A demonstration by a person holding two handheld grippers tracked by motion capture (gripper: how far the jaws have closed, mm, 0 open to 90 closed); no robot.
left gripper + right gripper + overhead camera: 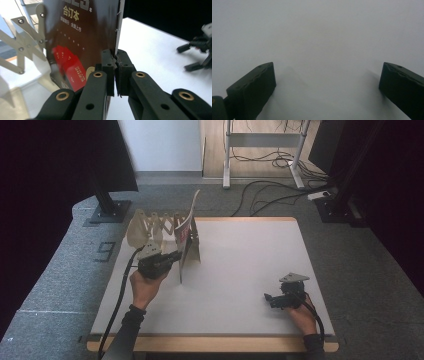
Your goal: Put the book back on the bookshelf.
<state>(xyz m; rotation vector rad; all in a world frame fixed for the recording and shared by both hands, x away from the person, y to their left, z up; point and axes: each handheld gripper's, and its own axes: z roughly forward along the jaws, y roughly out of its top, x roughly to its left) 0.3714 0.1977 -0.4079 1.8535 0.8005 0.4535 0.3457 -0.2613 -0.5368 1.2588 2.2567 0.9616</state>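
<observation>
Left gripper: the left gripper (115, 75) has its jaws pressed together on the stapled spine edge of the thin dark booklet with red and gold print on its cover (82, 45), which it holds upright.
Booklet's place: straight ahead of the left gripper, standing on edge on the white tabletop (240, 265); in the high view the booklet (186, 236) leans against the far end of the pale wooden accordion-style rack (150, 227).
Rack: just beyond and to the side of the left gripper, its crossed slats close behind the cover; whether the booklet sits in a slot cannot be told.
Right gripper: the right gripper (272, 299) rests well apart on the bare tabletop, jaws spread wide with nothing between them.
Doing it well: keep the pinch low on the spine, hold the booklet vertical, and guide its bottom edge between two slats before letting go, lest it flop.
</observation>
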